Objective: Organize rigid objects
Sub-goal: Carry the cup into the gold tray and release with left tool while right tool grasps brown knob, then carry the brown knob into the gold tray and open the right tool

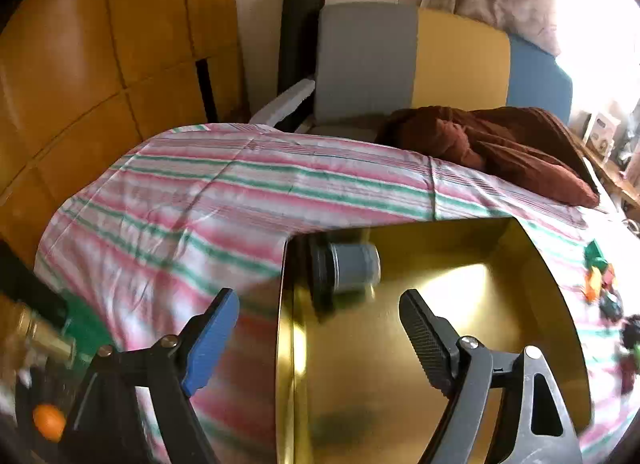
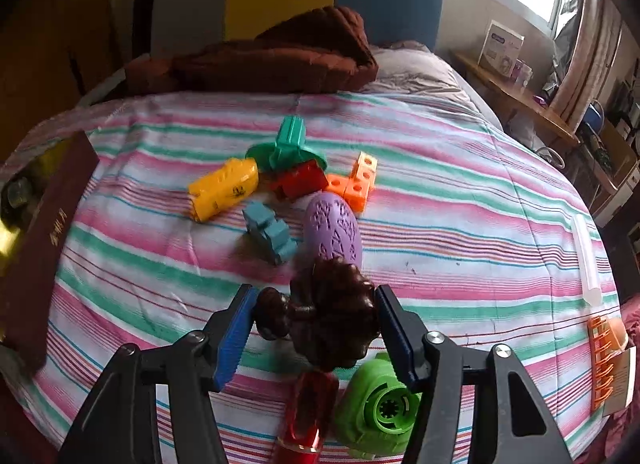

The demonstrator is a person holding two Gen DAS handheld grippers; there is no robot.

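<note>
jaws of the left gripper (image 1: 318, 338) stand wide and empty over a gold tray (image 1: 440, 344); a grey cylinder (image 1: 352, 266) lies at its far left corner. right gripper (image 2: 314, 326) clasps a dark brown shell-shaped piece (image 2: 332, 312) near a purple oval (image 2: 332, 229) on the striped bedspread (image 2: 440, 223).

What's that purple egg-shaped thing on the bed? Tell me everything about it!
The purple toy is a smooth oval, like a fat egg, and looks like plastic. Its top has raised patterns pressed into it, branchy and tree-like ones among them. It lies flat on the striped bedsheet, its long side pointing away from the camera. The orange block piece sits right by its far end, the blue-grey toy lies just left of it, and the dark brown knobbly thing hides its near end.
</note>
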